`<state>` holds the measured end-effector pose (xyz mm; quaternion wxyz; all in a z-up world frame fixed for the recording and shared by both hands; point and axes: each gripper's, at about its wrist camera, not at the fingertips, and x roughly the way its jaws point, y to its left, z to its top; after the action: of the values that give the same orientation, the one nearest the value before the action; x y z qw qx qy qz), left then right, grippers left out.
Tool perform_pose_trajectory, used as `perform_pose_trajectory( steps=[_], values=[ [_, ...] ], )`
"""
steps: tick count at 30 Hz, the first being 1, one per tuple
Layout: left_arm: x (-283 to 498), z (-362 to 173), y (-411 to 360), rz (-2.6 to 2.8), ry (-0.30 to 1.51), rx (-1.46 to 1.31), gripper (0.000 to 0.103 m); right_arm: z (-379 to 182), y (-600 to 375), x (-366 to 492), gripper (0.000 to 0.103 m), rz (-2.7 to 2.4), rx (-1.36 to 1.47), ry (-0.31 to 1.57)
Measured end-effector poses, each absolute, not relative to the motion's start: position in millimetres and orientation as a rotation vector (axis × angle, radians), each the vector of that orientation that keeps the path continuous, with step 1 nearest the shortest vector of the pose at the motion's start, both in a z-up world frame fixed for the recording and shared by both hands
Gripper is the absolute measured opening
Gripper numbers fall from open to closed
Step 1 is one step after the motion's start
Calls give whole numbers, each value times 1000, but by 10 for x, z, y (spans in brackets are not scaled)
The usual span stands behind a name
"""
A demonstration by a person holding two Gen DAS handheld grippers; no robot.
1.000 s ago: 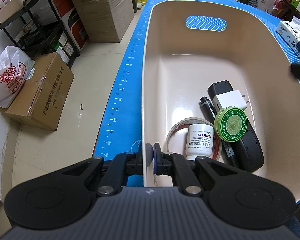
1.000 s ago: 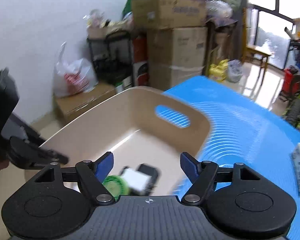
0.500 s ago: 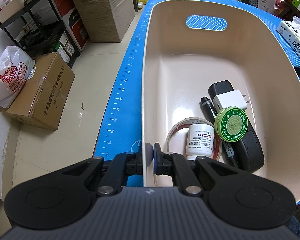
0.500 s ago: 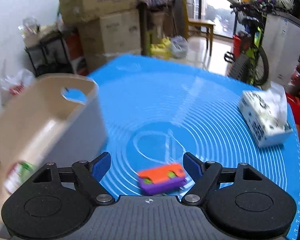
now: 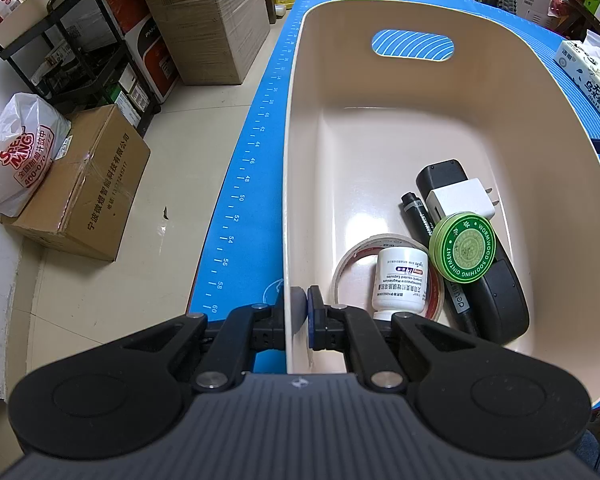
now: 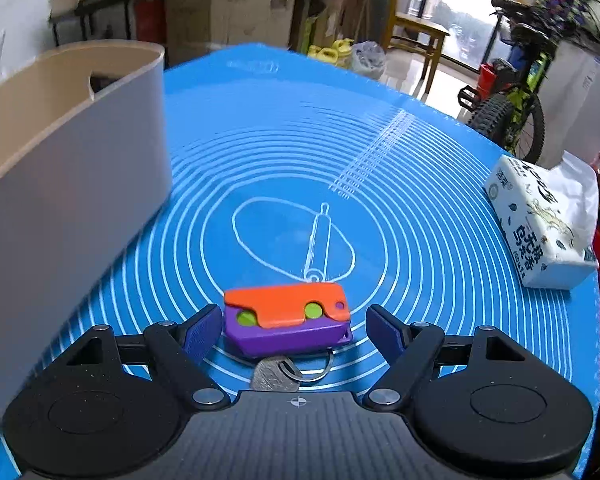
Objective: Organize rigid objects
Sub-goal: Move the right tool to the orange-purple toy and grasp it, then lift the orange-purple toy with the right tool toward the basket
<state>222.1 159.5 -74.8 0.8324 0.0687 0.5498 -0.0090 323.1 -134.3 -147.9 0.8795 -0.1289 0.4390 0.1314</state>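
Observation:
A beige bin (image 5: pixel 388 92) stands on the blue mat. It holds a white pill bottle (image 5: pixel 400 280), a tape roll (image 5: pixel 352 264), a green ointment tin (image 5: pixel 462 247), a white charger (image 5: pixel 460 200), a black marker (image 5: pixel 416 212) and a black device (image 5: pixel 500 300). My left gripper (image 5: pixel 300 314) is shut on the bin's near left wall. In the right wrist view, an orange and purple toy (image 6: pixel 286 320) with a key and ring (image 6: pixel 276 372) lies on the mat. My right gripper (image 6: pixel 292 330) is open, its fingers either side of the toy. The bin (image 6: pixel 60 152) is at its left.
A tissue pack (image 6: pixel 540 228) lies on the mat at the right, also in the left wrist view (image 5: pixel 588 68). Cardboard boxes (image 5: pixel 84 184), a plastic bag (image 5: pixel 16 152) and a black shelf (image 5: pixel 72 40) stand on the floor left of the table. A bicycle (image 6: pixel 512 96) stands beyond the table.
My right gripper has swung away from the bin toward the mat and come down around the orange and purple toy. My left gripper has stayed clamped on the bin wall.

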Motion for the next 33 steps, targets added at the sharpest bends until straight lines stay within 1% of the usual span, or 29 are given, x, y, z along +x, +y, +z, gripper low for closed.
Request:
perform_pose_trajectory(
  steps=[6,10,23,33],
  values=[
    [2220,-747,1597,-18,1165,146,9,-1501,-1285,3281,80,269,-275,921],
    [2219,-747,1596,-17,1165,147,9,-1543,-1258,3283,73,254,-281,916],
    [2217,-741,1597,-16,1164,146,9,-1486,-1346,3154,73,233,-254,904],
    [2224,-716,1595,-12,1165,144,9,-1261,-1456,3014,73,201,-235,852]
  ],
)
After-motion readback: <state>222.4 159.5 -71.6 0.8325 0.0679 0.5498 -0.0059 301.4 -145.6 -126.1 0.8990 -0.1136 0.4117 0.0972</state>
